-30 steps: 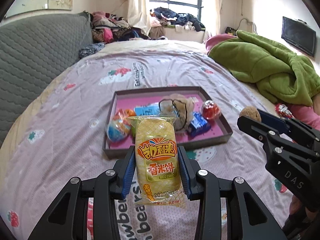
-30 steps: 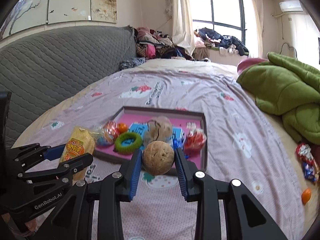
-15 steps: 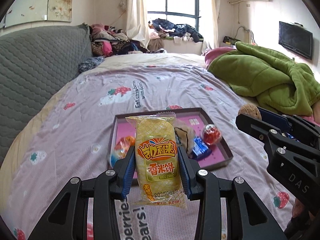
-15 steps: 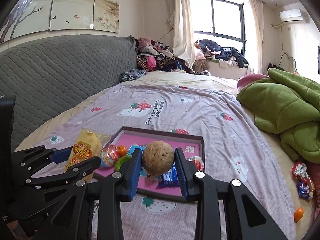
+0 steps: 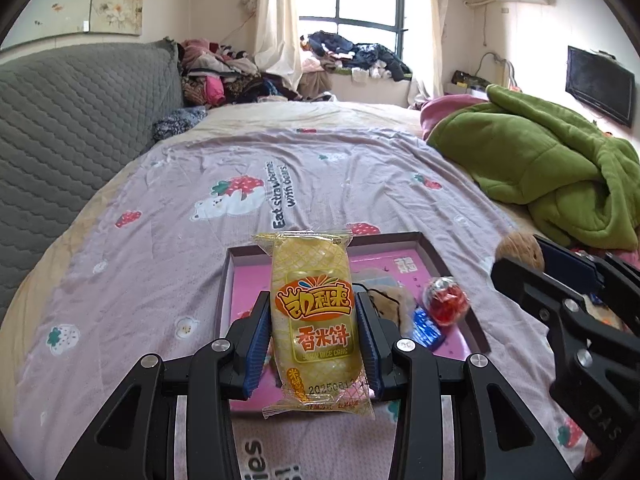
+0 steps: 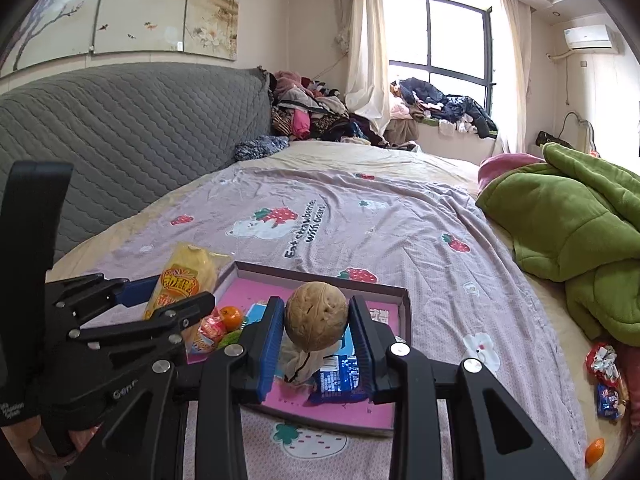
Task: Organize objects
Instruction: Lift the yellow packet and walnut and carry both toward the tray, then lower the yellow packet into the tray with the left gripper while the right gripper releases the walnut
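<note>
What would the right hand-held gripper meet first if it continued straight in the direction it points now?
Probably the pink tray: the right hand-held gripper, shut on the walnut, points down toward the blue packet inside it. Depth is uncertain.

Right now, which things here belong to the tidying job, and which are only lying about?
For the job:
- rice cracker packet in left gripper
- walnut in right gripper
- pink tray
- blue wrapper
- small orange

Lying about:
- green blanket
- clothes pile
- grey headboard
</note>
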Demonstrator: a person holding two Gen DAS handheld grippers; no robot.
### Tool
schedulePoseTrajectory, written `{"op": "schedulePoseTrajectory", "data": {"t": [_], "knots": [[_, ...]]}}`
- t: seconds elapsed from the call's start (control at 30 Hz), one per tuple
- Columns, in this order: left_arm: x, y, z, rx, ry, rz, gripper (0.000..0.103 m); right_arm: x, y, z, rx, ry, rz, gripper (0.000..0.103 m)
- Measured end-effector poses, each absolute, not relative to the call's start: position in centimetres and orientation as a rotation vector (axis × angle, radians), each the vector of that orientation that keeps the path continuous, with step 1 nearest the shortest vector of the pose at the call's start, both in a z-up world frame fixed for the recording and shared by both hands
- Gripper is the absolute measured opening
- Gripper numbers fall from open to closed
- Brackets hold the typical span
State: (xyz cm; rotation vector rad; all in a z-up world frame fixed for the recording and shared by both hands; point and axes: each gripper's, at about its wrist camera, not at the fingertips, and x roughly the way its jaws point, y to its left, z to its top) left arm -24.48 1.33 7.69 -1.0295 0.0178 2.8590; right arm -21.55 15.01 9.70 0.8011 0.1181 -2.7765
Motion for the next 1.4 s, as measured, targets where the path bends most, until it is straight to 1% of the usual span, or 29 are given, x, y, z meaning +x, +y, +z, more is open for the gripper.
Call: {"op": "schedulePoseTrajectory", "data": {"t": [0.47, 0.9, 1.1, 1.4], "knots": [[-30.3, 0.7, 1.5, -1.174, -0.001, 2.808, 0.042, -25.4, 14.0, 3.5, 0.959, 0.120, -2.709, 0.034], [-32.2, 0.7, -2.3, -1.242, 0.022, 2.785, 0.042, -27.3, 11.9, -2.5, 1.095, 0.180, -2.642, 0.034], [-32.8, 1.0, -3.4, -1.270, 0.046, 2.774, 0.042, -27.4, 11.6, -3.7, 1.130, 0.200, -2.628, 0.034], [-32.8, 1.1, -4.1, -1.296, 0.066, 2.773, 0.042, -27.2, 11.3, -4.0, 1.139, 0.226, -2.632, 0.034]]}}
